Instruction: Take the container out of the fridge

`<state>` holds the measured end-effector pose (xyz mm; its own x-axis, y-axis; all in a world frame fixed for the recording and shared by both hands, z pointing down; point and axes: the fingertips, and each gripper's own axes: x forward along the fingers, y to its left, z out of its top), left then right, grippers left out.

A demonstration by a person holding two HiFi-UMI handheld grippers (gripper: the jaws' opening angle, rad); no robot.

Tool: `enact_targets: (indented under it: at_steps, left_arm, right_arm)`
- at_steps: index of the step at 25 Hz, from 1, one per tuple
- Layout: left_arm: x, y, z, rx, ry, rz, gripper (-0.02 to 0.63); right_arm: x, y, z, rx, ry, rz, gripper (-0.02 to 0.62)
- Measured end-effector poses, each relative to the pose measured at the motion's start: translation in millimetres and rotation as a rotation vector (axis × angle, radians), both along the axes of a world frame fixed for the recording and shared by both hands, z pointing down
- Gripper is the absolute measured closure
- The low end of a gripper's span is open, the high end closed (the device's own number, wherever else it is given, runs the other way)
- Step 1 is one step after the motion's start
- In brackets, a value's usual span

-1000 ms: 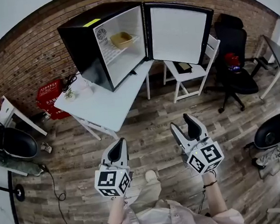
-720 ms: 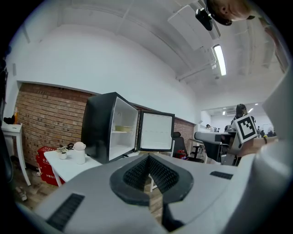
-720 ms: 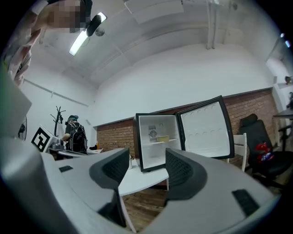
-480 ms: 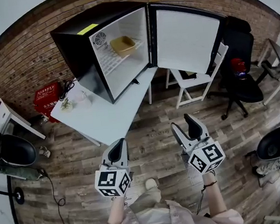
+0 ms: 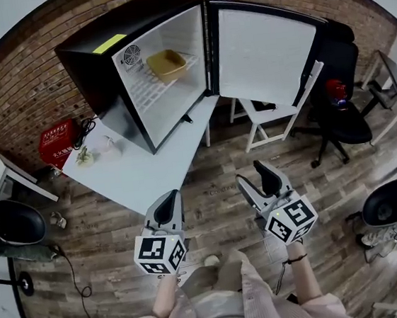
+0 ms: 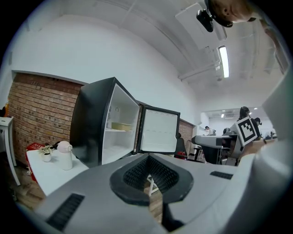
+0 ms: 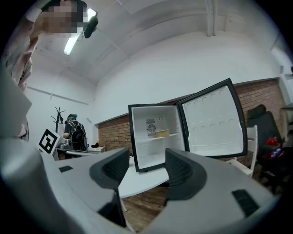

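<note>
Left gripper (image 5: 168, 199) jaws pressed together, nothing between. Right gripper (image 5: 255, 176) jaws spread, empty. Both are held over bare wood-plank floor (image 5: 215, 181) with free room all around them.

White table (image 5: 146, 171) is next, its near corner just ahead of the left gripper. Its smooth top has an open strip in front of the fridge. A small pale bottle (image 6: 65, 155) and a little plant (image 5: 84, 157) sit at the table's left end, clear of the fridge front.

The black mini fridge (image 5: 96, 74) stands on the table; its door (image 5: 265, 54) is swung wide right, so the opening is unobstructed. A white folding chair (image 5: 274, 121) stands under the door.

Container (image 5: 166, 63) – a shallow yellowish rectangular tray, open side up – lies flat on the upper white wire shelf (image 5: 144, 89), toward the right side. Its long axis can't be told. Brick wall (image 5: 13, 90) runs behind.
</note>
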<state>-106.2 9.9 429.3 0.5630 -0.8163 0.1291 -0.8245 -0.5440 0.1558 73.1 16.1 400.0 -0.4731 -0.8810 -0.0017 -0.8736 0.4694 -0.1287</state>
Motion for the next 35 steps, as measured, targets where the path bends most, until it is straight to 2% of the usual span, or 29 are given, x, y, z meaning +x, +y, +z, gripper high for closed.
enact_targets:
  at_steps: [11,16,23,30,35]
  left_arm:
    - [-7,-43,7,-0.016,-0.002,-0.040,0.615]
    - [-5,-79,9,-0.023,0.004,-0.077,0.615]
    - [11,-141,12,-0.041,-0.006,-0.081,0.615]
    - [34,-197,2,-0.027,-0.014,-0.091,0.615]
    - [41,-228,0,-0.030,-0.013,-0.129,0.615]
  right_arm:
    - [-5,-51,3,-0.007,-0.012,-0.027,0.367]
    - [-5,-96,7,-0.014,-0.014,-0.060,0.365]
    - [-8,-171,3,-0.013,-0.017,-0.114,0.367]
    - [-2,-235,-8,0.004,0.011,-0.176,0.367]
    - [0,-274,-13,0.018,0.047,-0.221,0.367]
